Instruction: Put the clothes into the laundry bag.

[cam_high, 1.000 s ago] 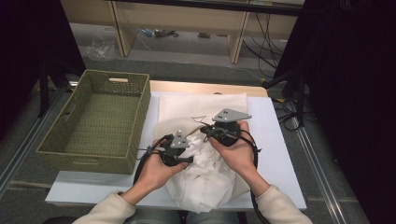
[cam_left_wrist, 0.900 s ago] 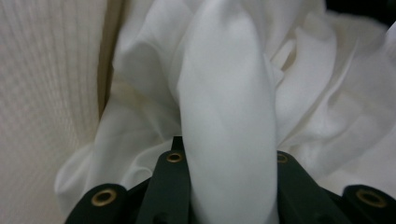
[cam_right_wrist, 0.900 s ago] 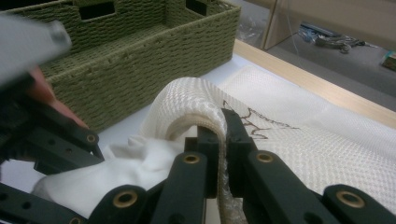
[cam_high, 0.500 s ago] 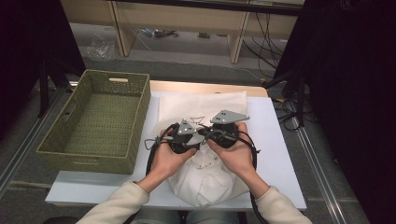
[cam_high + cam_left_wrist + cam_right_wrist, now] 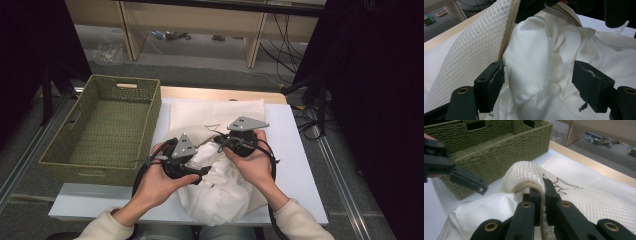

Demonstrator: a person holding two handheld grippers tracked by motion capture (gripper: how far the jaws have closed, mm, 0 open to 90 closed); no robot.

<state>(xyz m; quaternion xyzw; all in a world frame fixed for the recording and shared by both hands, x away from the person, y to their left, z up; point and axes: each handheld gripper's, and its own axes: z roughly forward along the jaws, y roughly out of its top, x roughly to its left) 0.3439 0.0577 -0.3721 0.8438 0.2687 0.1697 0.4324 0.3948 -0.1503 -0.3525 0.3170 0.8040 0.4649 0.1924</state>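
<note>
A cream mesh laundry bag (image 5: 200, 112) lies on the white table (image 5: 295, 150), and a white garment (image 5: 225, 195) bulges from its mouth toward me. My right gripper (image 5: 223, 143) is shut on the bag's zip rim (image 5: 531, 181) and holds it lifted. My left gripper (image 5: 201, 173) sits at the bag's mouth. Its jaws have just been opening. In the left gripper view they stand wide apart, with a fold of the garment (image 5: 534, 50) loose between them and the mesh (image 5: 469, 50) to the left. The left gripper's jaw (image 5: 466, 181) crosses the right gripper view.
A green woven basket (image 5: 65, 150) with nothing in it stands at the table's left edge, close beside the left hand. Bare white tabletop runs to the right of the bag. Behind the table are wooden furniture legs and cables on the floor.
The left gripper pushed in toward the bag's mouth, then drew back left, and its jaws opened off the white garment. The right gripper stayed put, still gripping the rim.
</note>
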